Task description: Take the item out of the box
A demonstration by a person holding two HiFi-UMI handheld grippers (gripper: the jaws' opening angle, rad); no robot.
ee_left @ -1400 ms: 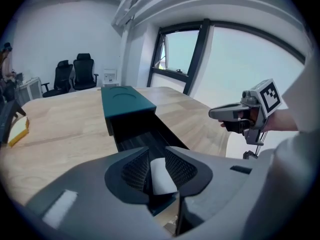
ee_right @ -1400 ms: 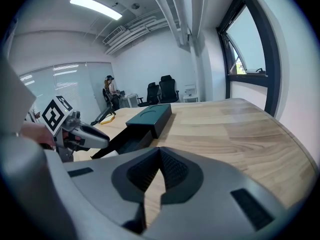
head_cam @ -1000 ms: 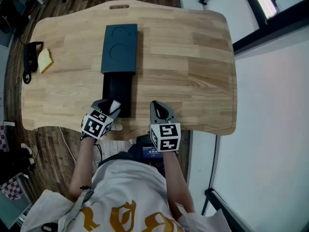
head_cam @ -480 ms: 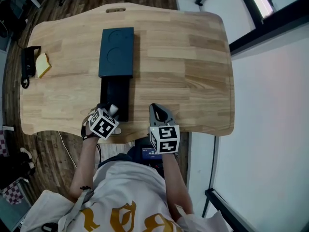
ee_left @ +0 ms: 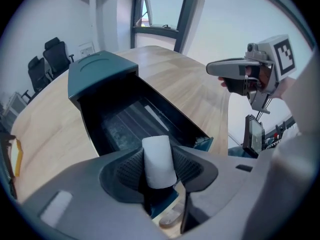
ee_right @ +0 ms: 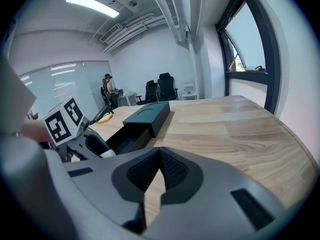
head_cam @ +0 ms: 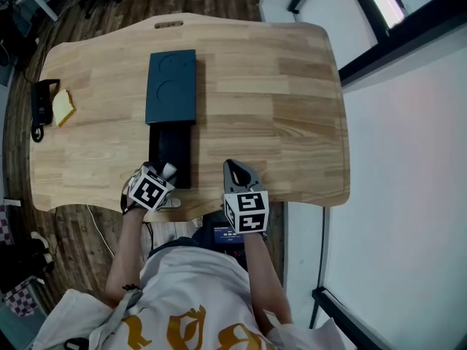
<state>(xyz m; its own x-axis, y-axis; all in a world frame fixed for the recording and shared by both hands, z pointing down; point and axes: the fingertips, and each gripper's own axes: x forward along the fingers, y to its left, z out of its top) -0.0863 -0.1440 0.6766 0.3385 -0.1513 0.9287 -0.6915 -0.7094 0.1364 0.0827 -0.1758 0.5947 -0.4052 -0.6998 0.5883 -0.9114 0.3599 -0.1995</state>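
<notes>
Because the white roll (ee_left: 159, 156) is to be taken out of the box (head_cam: 171, 86), it is pinched between the pads of the left gripper (head_cam: 165, 173), whose jaws have just been closed in on it. The roll is held over the 6 o'clock end of the drawer (head_cam: 169, 148). That drawer is pulled out of the box toward 6 o'clock, so that the inside can be reached. The roll is judged to be not yet lifted clear of the drawer.

The right gripper (head_cam: 235, 170) is pressed together with nothing in it. It is kept at 3 o'clock of the drawer, out of the way, near the edge of the table (head_cam: 284, 108).

Compared with a second ago, the left gripper is turned a little, as is shown by its marked cube. The roll is kept at nearly the same spot by the drawer's end. The right gripper is hardly moved.
</notes>
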